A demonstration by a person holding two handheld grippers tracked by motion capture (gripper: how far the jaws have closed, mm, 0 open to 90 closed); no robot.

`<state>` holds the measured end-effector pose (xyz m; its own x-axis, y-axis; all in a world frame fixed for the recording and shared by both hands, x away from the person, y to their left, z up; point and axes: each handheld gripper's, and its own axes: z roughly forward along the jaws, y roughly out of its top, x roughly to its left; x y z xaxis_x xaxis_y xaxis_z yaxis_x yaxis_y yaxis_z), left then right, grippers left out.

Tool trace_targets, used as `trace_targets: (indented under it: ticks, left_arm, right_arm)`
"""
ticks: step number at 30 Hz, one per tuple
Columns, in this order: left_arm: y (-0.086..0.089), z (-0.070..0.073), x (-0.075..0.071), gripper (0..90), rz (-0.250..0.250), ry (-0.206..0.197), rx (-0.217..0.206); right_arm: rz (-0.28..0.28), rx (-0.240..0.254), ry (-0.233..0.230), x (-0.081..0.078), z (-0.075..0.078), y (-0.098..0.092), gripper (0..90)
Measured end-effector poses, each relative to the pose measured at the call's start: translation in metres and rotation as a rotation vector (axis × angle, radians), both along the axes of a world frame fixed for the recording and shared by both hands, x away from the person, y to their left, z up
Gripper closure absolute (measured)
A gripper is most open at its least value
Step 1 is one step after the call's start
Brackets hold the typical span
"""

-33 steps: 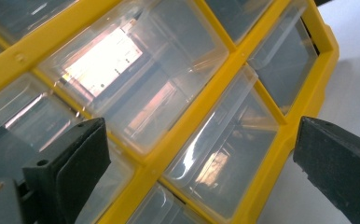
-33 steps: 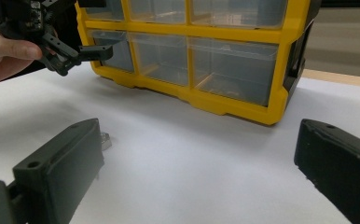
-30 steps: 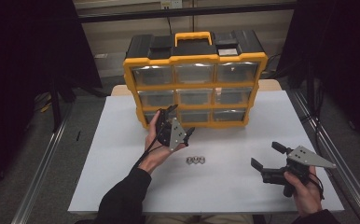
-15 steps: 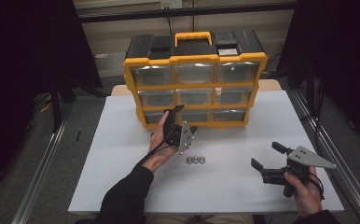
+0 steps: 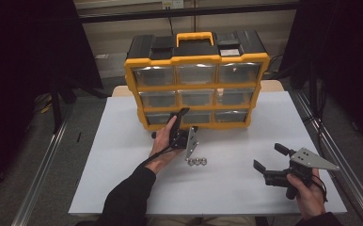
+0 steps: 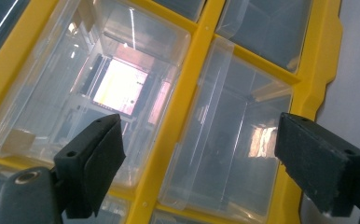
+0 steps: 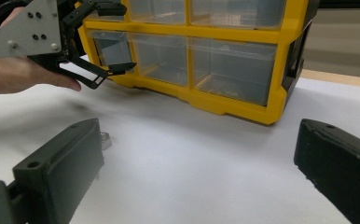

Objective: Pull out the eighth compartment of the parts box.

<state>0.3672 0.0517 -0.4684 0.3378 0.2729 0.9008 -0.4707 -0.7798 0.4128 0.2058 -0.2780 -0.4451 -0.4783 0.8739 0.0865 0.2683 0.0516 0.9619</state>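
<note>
Yellow-framed organizer point(image 5: 196, 84) stands at the far middle of the table point(image 5: 123, 188) and serves as the landmark.

Step in hand, judged: the left gripper point(image 5: 183, 123) is lined up on the organizer's bottom-left drawer point(image 5: 161, 117), apparently to grasp its front. The jaws have just been closing, but they stand apart. In the left gripper view they straddle the frame bar between two clear drawers, and nothing is clamped.

Next move, judged: center the jaws on one drawer front, close on its lip and pull straight out.

Nuts point(image 5: 196, 161) lie in a touching row in front of the organizer, just beside the left gripper.

Right gripper point(image 5: 270, 162) rests in front of the organizer's right end, well apart, jaws open and empty.

Count:
- organizers: one
- drawers: nine, three rows of three
- nuts: three
- grippers: two
</note>
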Motion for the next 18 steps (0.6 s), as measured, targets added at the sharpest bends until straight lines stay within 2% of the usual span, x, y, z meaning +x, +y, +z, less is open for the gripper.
trace_targets:
  ticks: [2, 3, 4, 6, 7, 8, 11, 12, 15, 16, 18]
  left_arm:
    - [0.0007, -0.0012, 0.0006, 21.0, 0.01, -0.009, 0.005]
    - [0.0006, -0.0018, 0.0005, 26.2, 0.013, -0.013, 0.009]
    - [0.0003, -0.0018, 0.0006, 29.9, 0.002, -0.018, 0.019]
    - [-0.0022, -0.0039, -0.0006, 37.0, -0.013, -0.06, 0.061]
    - [-0.0022, -0.0039, -0.0006, 40.2, -0.013, -0.06, 0.061]
    - [-0.0028, -0.0038, -0.001, 42.7, -0.015, -0.082, 0.069]
    - [-0.0052, -0.0056, -0.0014, 47.6, -0.024, -0.096, 0.06]
    - [-0.0056, -0.0049, -0.002, 47.6, -0.02, -0.113, 0.081]
    - [-0.0068, -0.0063, -0.0016, 52.0, -0.018, -0.127, 0.081]
    - [-0.0067, -0.007, -0.001, 52.6, -0.016, -0.119, 0.083]
    - [-0.0057, -0.0079, 0.0002, 54.5, -0.011, -0.127, 0.099]
  right_arm:
    - [0.003, 0.001, 0.0, 0.0, -0.0003, -0.0002, 1.3]
    - [0.0, 0.0, -0.003, -0.0001, -0.0004, -0.0005, 1.3]
    - [0.001, 0.003, 0.001, -0.0005, -0.0004, -0.0007, 1.2]
    - [0.0, 0.002, 0.003, -0.0013, -0.0005, -0.002, 1.3]
    - [-0.003, 0.002, 0.004, -0.0016, -0.0005, -0.0024, 1.3]
    - [-0.003, 0.005, 0.003, -0.0017, -0.0008, -0.0026, 1.3]
    - [-0.006, 0.005, 0.003, -0.0024, -0.001, -0.0031, 1.2]
    - [-0.006, 0.005, 0.003, -0.0024, -0.001, -0.0031, 1.2]
    - [-0.004, 0.005, 0.004, -0.0021, -0.0011, -0.003, 1.3]
    - [-0.001, 0.006, 0.005, -0.0019, -0.0013, -0.0028, 1.3]
    - [-0.003, 0.006, 0.004, -0.0021, -0.0012, -0.003, 1.2]
